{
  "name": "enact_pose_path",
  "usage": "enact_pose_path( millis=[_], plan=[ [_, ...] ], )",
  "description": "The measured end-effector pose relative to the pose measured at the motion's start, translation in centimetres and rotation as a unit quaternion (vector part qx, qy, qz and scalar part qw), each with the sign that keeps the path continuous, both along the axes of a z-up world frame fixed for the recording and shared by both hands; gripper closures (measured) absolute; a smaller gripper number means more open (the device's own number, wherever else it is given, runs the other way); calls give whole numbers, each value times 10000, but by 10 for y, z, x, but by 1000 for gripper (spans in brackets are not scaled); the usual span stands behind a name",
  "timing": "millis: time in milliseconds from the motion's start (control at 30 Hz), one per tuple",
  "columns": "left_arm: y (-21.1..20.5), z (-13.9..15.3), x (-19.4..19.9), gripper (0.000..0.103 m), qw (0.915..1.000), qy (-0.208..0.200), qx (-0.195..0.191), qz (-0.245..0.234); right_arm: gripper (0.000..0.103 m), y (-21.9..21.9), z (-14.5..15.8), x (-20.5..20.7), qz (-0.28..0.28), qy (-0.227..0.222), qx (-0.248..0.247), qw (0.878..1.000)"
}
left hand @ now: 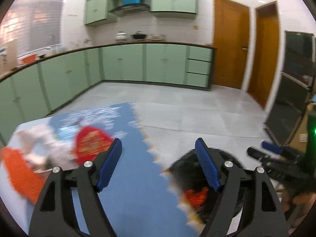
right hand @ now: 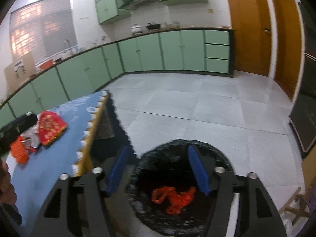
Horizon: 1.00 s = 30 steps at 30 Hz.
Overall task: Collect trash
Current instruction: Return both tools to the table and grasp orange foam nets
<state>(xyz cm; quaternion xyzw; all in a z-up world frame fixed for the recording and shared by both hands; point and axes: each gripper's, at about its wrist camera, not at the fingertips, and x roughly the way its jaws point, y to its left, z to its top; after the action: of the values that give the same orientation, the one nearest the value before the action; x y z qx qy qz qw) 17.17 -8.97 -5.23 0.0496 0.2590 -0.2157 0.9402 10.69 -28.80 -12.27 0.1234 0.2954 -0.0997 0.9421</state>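
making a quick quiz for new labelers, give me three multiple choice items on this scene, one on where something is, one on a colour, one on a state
1. Where is the crumpled orange wrapper?
A. inside the black trash bin
B. on the kitchen counter
C. held by the left gripper

2. What colour is the tablecloth?
A. green
B. blue
C. yellow

3. How is the right gripper?
A. shut on a wrapper
B. shut on nothing
C. open and empty

Answers:
1. A, the wrapper lies at the bin's bottom.
2. B, the cloth is blue with a scalloped edge.
3. C, the jaws stand wide apart above the bin, nothing between them.
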Motion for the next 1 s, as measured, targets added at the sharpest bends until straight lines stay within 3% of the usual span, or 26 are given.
enact_pose_path(
  millis=[67, 267, 467, 733, 1000],
  plan=[
    [25, 2, -1, 26, 9996, -16, 67, 278, 24, 18, 6, 9, 150, -48, 28, 9999],
    [95, 8, -11, 22, 9933, -91, 347, 1096, 17, 72, 22, 30, 585, -120, -76, 9982],
    [160, 16, -17, 20, 9810, -139, 562, 1852, 17, 117, 30, 41, 879, -144, -6, 9960],
    [242, 21, -15, 20, 9649, -26, 565, 2564, 18, 216, 28, 57, 1804, -89, 62, 9835],
    [289, 13, -4, 20, 9579, 253, 405, 2831, 22, 305, 19, 74, 2629, 98, 3, 9648]
  ],
)
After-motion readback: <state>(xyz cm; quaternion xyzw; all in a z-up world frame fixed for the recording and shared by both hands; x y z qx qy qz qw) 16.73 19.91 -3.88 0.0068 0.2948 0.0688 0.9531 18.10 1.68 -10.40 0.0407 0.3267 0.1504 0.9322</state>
